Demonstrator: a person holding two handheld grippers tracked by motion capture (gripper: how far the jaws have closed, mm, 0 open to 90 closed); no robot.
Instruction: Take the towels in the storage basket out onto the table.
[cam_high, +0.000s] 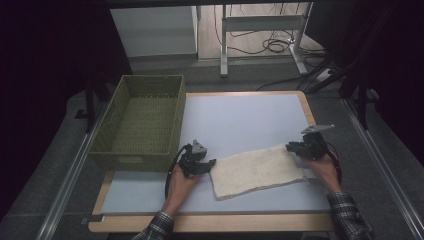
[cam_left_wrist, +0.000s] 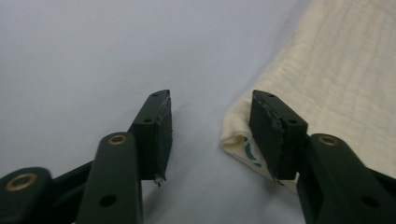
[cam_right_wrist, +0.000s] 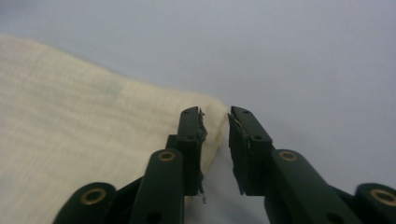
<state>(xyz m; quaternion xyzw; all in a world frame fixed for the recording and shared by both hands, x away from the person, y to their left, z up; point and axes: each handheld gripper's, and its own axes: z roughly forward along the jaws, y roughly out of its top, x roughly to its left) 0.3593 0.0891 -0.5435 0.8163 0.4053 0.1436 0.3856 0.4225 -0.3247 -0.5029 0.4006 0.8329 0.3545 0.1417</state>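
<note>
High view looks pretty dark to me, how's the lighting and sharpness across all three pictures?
High view: dim, its sides nearly black, yet the cloth and basket read clearly. Left gripper view: evenly lit, jaws sharp, cloth weave softens farther off. Right gripper view: cloth slightly blurred, table plain, without glare.

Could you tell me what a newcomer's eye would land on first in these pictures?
Probably the cream folded cloth lying near the front of the pale table, with the left claw and right claw at its two ends, both open. Next, the green woven basket on the table's left edge.
</note>
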